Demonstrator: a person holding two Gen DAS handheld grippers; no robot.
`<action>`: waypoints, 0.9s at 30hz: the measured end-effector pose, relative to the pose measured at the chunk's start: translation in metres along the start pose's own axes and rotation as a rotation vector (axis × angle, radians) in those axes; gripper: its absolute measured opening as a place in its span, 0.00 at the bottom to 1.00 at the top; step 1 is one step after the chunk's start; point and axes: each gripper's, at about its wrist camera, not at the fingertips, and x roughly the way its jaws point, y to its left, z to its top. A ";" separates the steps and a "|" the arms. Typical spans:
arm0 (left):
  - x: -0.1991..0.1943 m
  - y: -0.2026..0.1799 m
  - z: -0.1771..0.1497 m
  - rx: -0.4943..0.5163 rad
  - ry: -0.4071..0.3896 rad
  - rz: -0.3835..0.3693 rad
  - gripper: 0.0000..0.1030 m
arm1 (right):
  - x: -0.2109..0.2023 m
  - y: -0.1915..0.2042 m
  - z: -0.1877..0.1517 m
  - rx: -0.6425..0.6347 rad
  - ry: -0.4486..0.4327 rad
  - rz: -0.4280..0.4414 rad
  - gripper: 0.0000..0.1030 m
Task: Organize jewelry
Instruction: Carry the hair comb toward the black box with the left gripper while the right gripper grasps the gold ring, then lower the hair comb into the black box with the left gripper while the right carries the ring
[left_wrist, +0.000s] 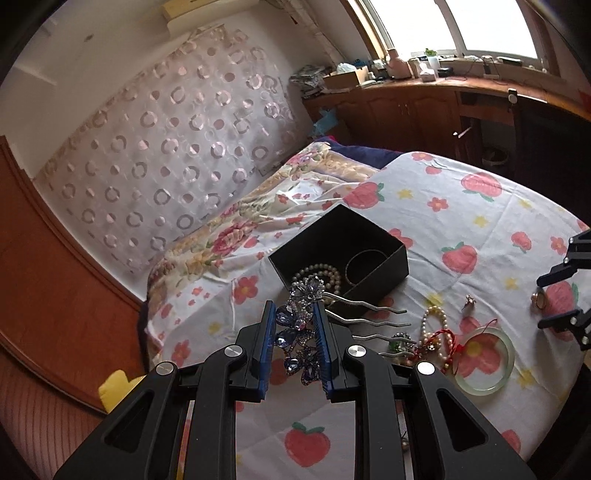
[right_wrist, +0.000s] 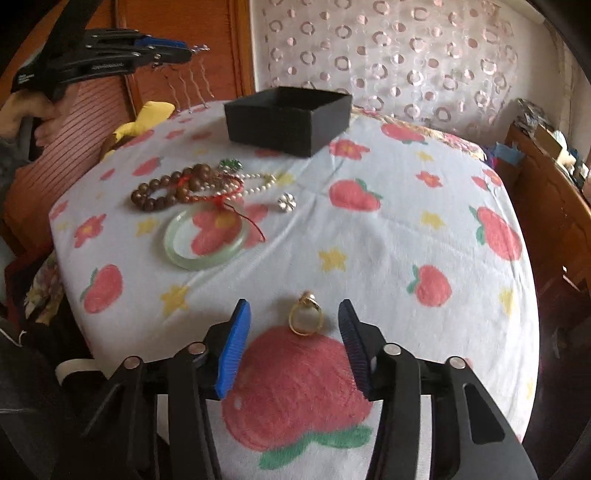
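Observation:
My left gripper (left_wrist: 293, 310) is shut on a blue-crystal hair comb (left_wrist: 299, 332), whose silver prongs stick out to the right. It hangs just in front of the open black box (left_wrist: 388, 273). In the box lie a pearl bracelet (left_wrist: 325, 273) and a dark bangle (left_wrist: 367, 251). My right gripper (right_wrist: 294, 308) stands open low over the strawberry cloth. A gold ring (right_wrist: 308, 297) lies between its blue pads (right_wrist: 232, 350) and touches neither. In the right wrist view the left gripper (right_wrist: 184, 50) with the comb (right_wrist: 188, 85) is up at the far left.
Loose pieces lie on the cloth left of centre: a jade bangle (right_wrist: 177, 254), a wooden bead bracelet (right_wrist: 159, 188), a red cord bracelet (right_wrist: 221, 192), a pearl strand (right_wrist: 262, 184) and a silver flower piece (right_wrist: 287, 202). The cloth's edge (right_wrist: 66, 258) drops off at the left.

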 end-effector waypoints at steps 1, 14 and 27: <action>0.000 0.000 0.000 -0.004 -0.002 -0.004 0.19 | 0.000 -0.001 0.000 0.006 -0.003 0.000 0.43; 0.013 0.015 0.015 -0.099 -0.038 -0.032 0.19 | -0.014 -0.002 0.029 -0.023 -0.082 -0.014 0.21; 0.102 0.028 0.040 -0.226 -0.023 -0.094 0.19 | 0.012 -0.015 0.152 -0.056 -0.207 0.038 0.21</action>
